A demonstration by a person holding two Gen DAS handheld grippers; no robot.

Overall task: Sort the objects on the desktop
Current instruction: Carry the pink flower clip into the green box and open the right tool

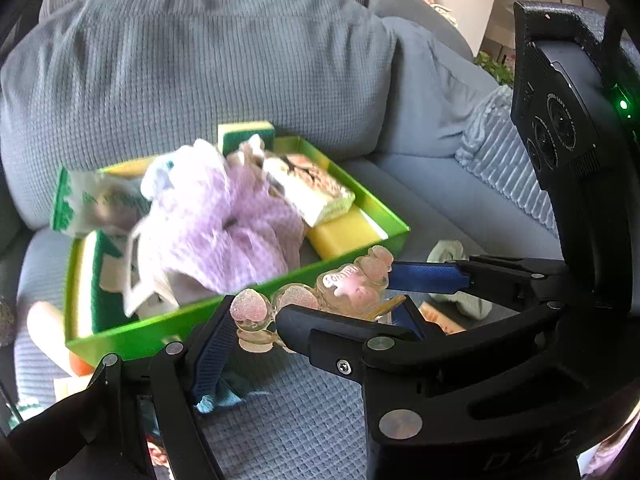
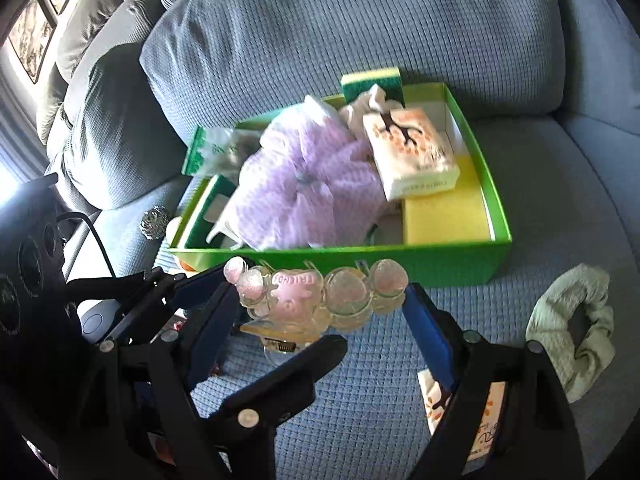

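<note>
A clear hair clip with pink glitter balls and a pink bear [image 1: 320,296] [image 2: 320,294] is held just in front of a green box [image 1: 360,196] [image 2: 492,200] on a grey sofa. My right gripper [image 2: 320,304] is shut on the clip's two ends. It shows in the left wrist view [image 1: 396,288], reaching in from the right. My left gripper [image 1: 256,320] has one blue pad against the clip's left end and its other finger under the clip. The box holds a purple bath pouf [image 1: 224,224] [image 2: 308,192], sponges and a small printed carton [image 2: 412,152].
A pale green scrunchie [image 2: 572,328] [image 1: 456,276] lies on the seat right of the box. A printed packet [image 2: 468,404] lies under my right finger. A shiny ball [image 2: 154,222] and an orange item [image 1: 80,364] sit left of the box. Back cushions rise behind.
</note>
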